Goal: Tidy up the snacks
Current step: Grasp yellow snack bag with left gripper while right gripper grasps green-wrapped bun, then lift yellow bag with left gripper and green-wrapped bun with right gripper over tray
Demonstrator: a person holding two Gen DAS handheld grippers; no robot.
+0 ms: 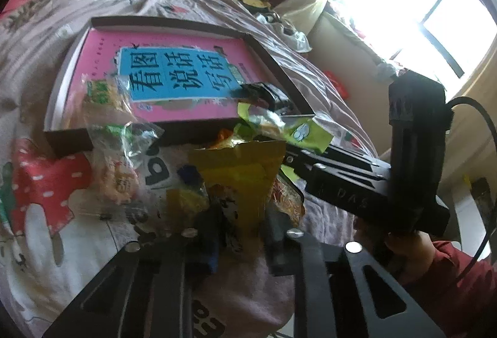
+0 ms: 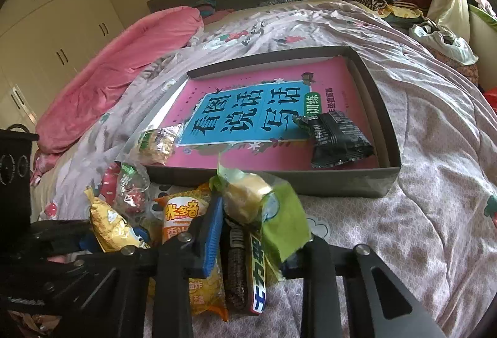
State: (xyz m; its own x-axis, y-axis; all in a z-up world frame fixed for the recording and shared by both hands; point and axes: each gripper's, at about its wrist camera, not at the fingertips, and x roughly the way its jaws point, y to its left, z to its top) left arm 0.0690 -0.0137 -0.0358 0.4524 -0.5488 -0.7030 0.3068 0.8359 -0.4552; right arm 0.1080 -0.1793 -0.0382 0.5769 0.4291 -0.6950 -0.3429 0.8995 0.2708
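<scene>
Both your grippers pinch snack packets in front of the box on the bed.

Left wrist view: your left gripper (image 1: 239,232) has its fingers closed on a yellow packet (image 1: 245,170), just short of the grey box (image 1: 174,22) with the pink book (image 1: 161,52).
Right wrist view: your right gripper (image 2: 248,232) clamps a green-ended packet (image 2: 264,201); a black packet (image 2: 337,139) lies in the box.

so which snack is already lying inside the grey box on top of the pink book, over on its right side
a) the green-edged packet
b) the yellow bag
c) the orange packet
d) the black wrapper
d: the black wrapper lies on the pink book inside the grey box; the orange, yellow and green-edged packets sit outside, in front of it.
</scene>
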